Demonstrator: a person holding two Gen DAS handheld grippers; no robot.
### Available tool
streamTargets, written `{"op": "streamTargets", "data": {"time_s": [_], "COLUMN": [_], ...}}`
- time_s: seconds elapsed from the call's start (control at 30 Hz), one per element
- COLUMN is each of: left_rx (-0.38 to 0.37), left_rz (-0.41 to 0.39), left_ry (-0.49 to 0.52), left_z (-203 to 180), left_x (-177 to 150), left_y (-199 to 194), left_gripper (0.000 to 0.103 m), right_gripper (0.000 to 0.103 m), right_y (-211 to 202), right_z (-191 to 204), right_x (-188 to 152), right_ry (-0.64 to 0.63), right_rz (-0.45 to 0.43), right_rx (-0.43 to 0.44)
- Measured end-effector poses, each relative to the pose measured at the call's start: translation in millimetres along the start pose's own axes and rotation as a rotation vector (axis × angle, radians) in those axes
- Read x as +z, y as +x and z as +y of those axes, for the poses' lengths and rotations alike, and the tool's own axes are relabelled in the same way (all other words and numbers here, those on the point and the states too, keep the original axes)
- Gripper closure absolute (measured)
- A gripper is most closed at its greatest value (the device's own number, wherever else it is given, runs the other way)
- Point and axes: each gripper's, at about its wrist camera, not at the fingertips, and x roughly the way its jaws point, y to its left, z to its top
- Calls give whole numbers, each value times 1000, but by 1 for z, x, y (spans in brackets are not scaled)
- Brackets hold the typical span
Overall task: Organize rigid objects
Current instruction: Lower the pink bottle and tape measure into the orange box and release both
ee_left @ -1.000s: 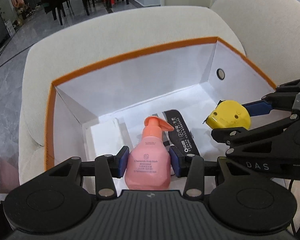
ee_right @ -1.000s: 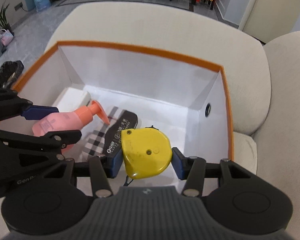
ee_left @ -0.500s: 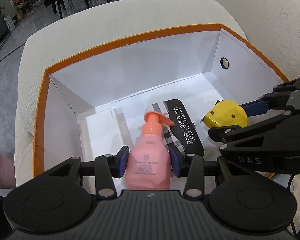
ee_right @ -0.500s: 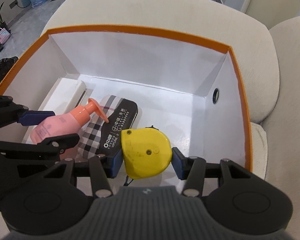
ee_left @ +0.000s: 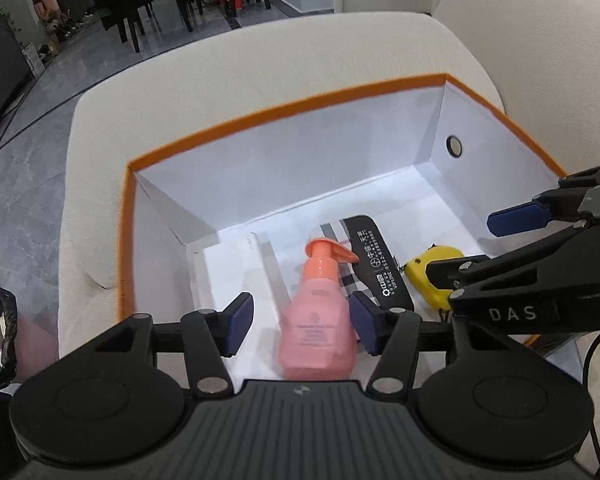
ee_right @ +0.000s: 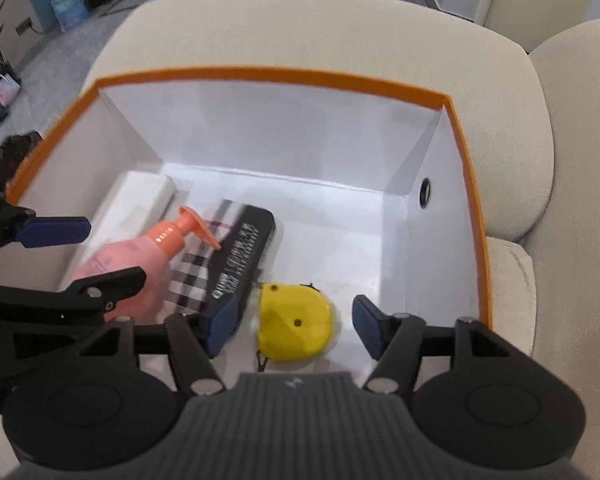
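Left wrist view shows the left gripper [ee_left: 300, 322] just opened off the pink bottle [ee_left: 318, 332] in the orange-rimmed box [ee_left: 260, 118], the right gripper [ee_right: 294, 326] likewise releasing the yellow tape measure [ee_right: 294, 328]; best lift straight up, clear of both.

Home living room: cream sofa [ee_left: 300, 64], dining chairs [ee_left: 156, 4]

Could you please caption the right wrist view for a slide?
Right tool just opened, releasing yellow tape measure into the orange-rimmed box.
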Motion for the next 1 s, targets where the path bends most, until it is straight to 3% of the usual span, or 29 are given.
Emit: {"op": "streamTargets", "data": {"time_s": [1.0], "left_rx": [41], "left_rz": [-104], "left_ry": [0], "left_z": [-2], "left_x": [-20], "left_y": [-92], "left_gripper": [33], "right_gripper": [38], "right_y": [-96], "right_z": [23], "right_x": [-28], "right_ry": [-38], "right_rz": [-127], "right_rx": [-15]}}
